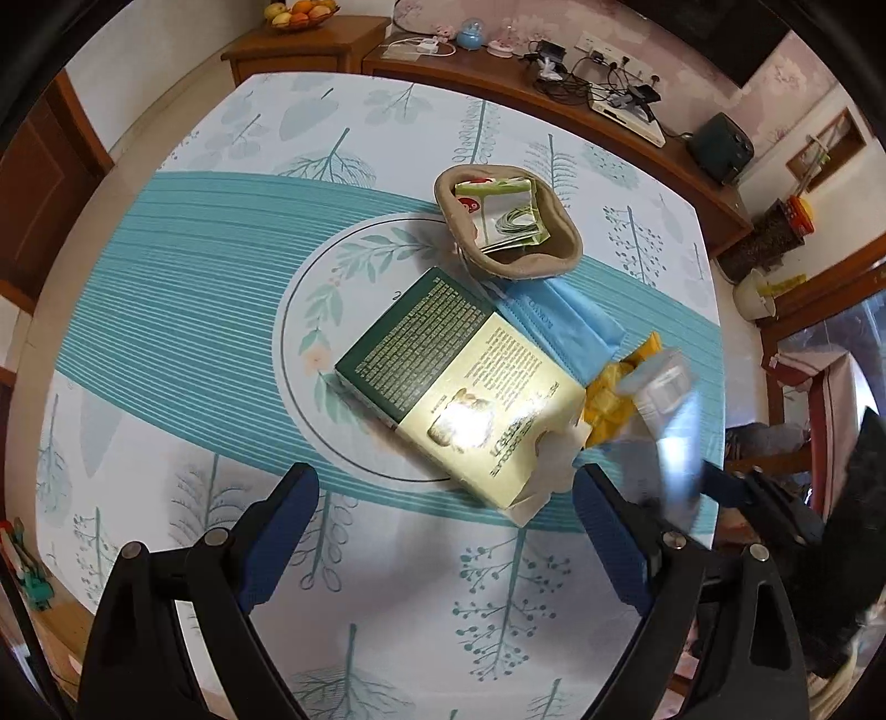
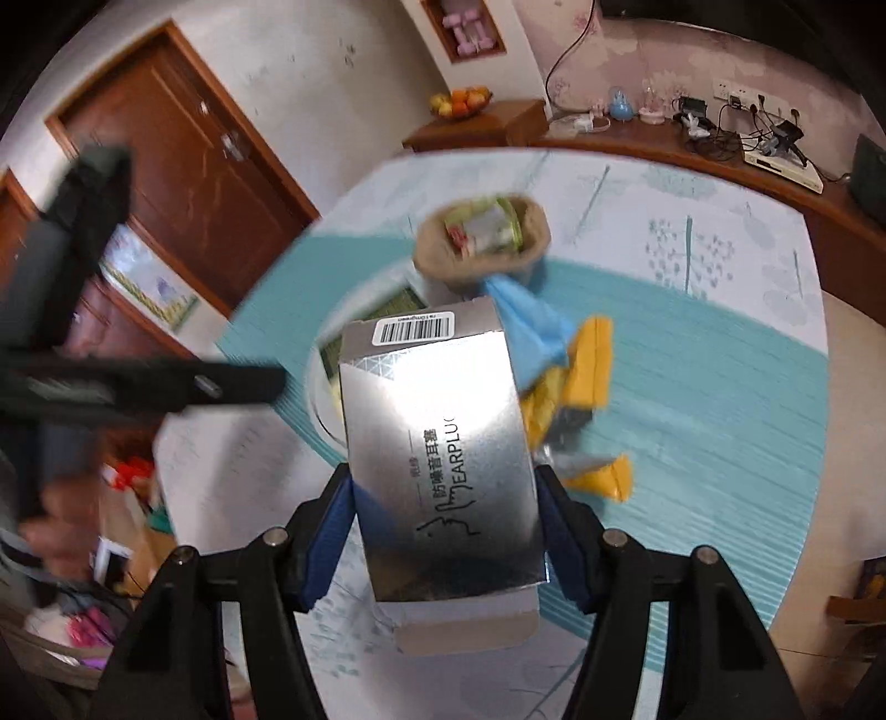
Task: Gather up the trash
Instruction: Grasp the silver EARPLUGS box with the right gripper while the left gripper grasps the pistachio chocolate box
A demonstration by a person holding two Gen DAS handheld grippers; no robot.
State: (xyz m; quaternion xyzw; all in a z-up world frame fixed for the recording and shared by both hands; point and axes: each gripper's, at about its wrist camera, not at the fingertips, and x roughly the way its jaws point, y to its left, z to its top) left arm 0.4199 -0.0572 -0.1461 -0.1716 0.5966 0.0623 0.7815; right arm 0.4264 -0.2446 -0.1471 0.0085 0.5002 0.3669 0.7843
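My right gripper [image 2: 443, 482] is shut on a silver earplug box [image 2: 437, 432], its blue pads pressing both long sides, above the table. That box shows blurred at the right of the left wrist view [image 1: 664, 387]. My left gripper [image 1: 446, 487] stands open over the tablecloth with nothing between its fingers. Just ahead of it lies a green and cream carton [image 1: 443, 382] with a crumpled white tissue [image 1: 548, 471] at its near corner. Beside the carton are a blue face mask [image 1: 559, 327] and a yellow wrapper [image 1: 614, 399]. A brown paper bowl [image 1: 554, 266] behind them holds folded packets [image 1: 504, 213].
The round table [image 1: 166, 332] has a teal and white leaf cloth. Behind it a wooden sideboard [image 1: 692, 171] carries cables and chargers, and a fruit bowl [image 1: 302, 14] sits on a cabinet. A brown door [image 2: 183, 166] is at the left of the right wrist view.
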